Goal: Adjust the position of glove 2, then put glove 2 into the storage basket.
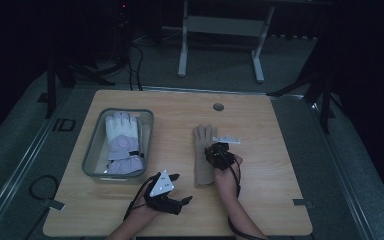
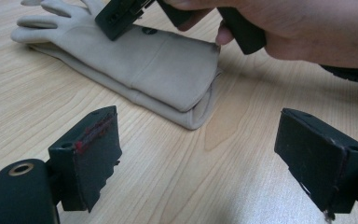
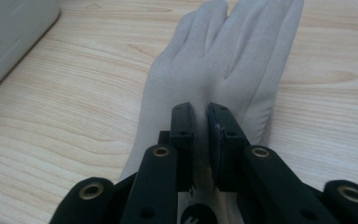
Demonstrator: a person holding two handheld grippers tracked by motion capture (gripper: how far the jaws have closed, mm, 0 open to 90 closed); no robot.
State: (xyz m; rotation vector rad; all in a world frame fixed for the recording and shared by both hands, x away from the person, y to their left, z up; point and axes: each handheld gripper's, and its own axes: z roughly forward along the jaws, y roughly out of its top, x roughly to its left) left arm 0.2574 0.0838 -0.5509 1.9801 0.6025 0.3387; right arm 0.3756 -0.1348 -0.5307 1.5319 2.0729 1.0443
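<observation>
A beige glove (image 1: 203, 156) lies flat on the wooden table (image 1: 275, 150), fingers pointing away from me. My right gripper (image 1: 219, 150) is down on its palm, and in the right gripper view (image 3: 200, 123) the jaws stand almost together with a fold of the beige glove (image 3: 223, 60) pinched between them. My left gripper (image 1: 180, 189) rests near the front edge, left of the cuff. Its jaws are wide apart with nothing between them (image 2: 196, 135). In the left gripper view the beige glove (image 2: 144, 60) lies ahead, with the right gripper (image 2: 121, 16) and a hand above it.
A clear plastic bin (image 1: 92, 145) stands on the left half of the table with a white and lilac glove (image 1: 122, 142) inside; its corner (image 3: 9, 32) shows in the right gripper view. A round cable hole (image 1: 218, 107) is at the table's back.
</observation>
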